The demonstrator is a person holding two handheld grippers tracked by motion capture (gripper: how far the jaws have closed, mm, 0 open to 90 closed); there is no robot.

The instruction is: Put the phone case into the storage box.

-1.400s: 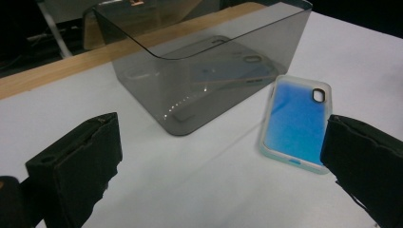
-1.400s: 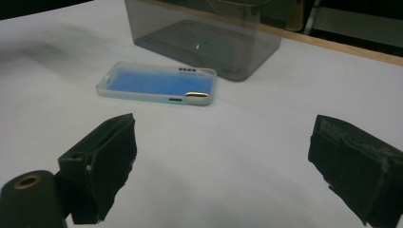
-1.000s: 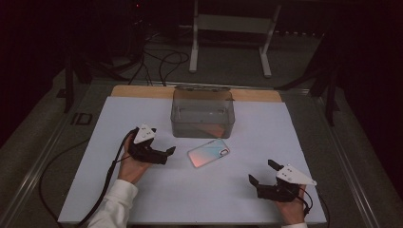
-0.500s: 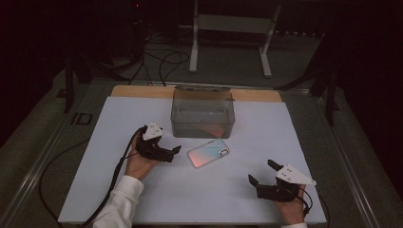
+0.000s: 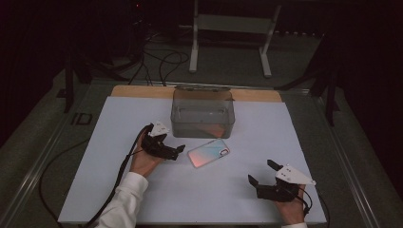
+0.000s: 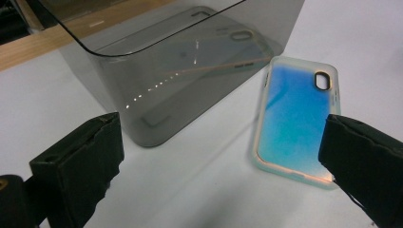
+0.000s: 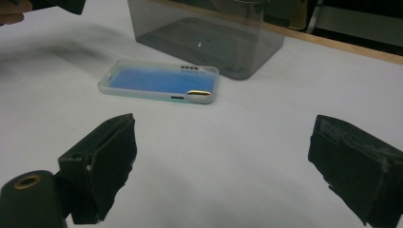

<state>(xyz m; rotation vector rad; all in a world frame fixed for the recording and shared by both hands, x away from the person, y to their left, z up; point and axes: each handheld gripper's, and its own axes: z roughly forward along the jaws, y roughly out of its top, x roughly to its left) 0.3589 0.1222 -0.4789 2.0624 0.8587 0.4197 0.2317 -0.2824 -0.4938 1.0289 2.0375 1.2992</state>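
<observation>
While the smoky bin [image 5: 203,112] sits empty, the phone case [image 5: 208,152] lies outside — beside it.

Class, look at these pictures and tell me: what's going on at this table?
A person holds a claw in each hand over a white table. The left claw, jaws open, sits just beside an iridescent phone case lying flat in front of a smoky clear box, not gripping it yet. The right claw, also open, waits nearer the person, holding nothing.
</observation>
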